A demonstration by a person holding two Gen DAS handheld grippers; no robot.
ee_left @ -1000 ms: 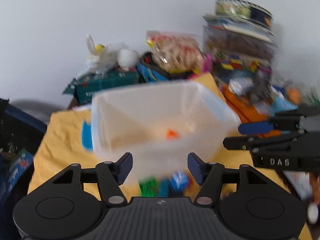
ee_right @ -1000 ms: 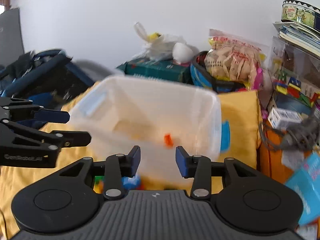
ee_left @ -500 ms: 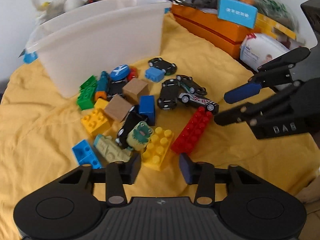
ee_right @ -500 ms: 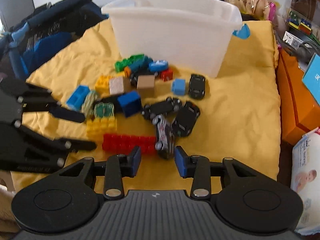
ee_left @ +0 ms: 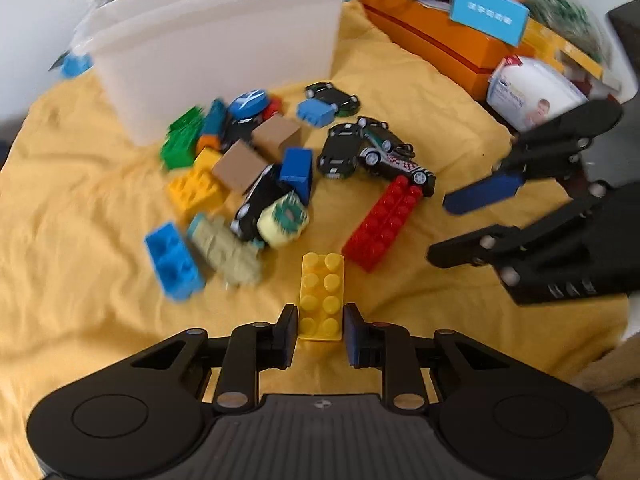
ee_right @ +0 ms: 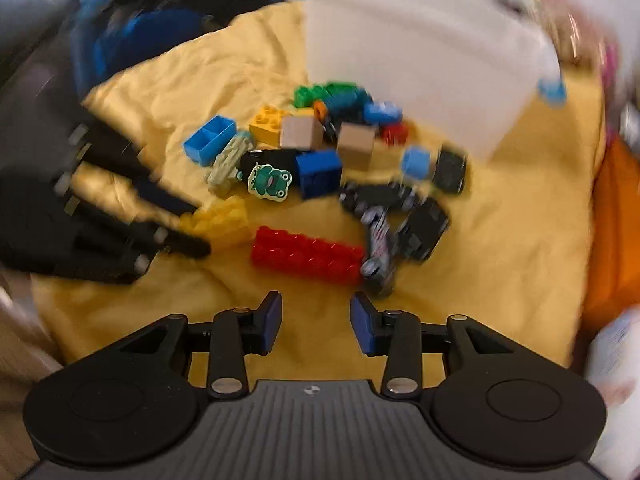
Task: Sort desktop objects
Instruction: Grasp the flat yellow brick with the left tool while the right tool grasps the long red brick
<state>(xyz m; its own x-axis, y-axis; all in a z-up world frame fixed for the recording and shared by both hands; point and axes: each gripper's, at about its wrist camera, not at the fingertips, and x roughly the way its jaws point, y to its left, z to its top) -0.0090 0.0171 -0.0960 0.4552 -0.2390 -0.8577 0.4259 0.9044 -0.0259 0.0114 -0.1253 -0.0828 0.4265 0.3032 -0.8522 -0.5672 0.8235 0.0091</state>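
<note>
The left tongs (ee_left: 321, 326) have just been closing and now sit pinched on the near end of a yellow brick (ee_left: 323, 295) – both pads look pressed against its sides, with the brick lying studs-up on the yellow cloth (ee_left: 80, 240) over the bench. The right tongs (ee_right: 316, 318) are spread with nothing between them, hanging over bare cloth just short of the long red brick (ee_right: 306, 254). Past the red brick there's a tangle of dark toy cars (ee_left: 376, 152), one with a checkered stripe. Further left is the main heap – a frog eraser (ee_right: 269, 181), a dark blue block (ee_left: 298, 170), two tan cubes (ee_left: 276, 136), a light blue brick (ee_left: 172, 258) flipped hollow-side up, a pale ridged piece (ee_left: 226, 250), and green bricks (ee_left: 182, 138) up against the white bin (ee_left: 224, 48). The bin stands upright at the back of the cloth. Off to the right there's an orange box (ee_left: 436, 44) and a pack of wipes (ee_left: 536, 94). The right wrist view is pretty blurry.
</note>
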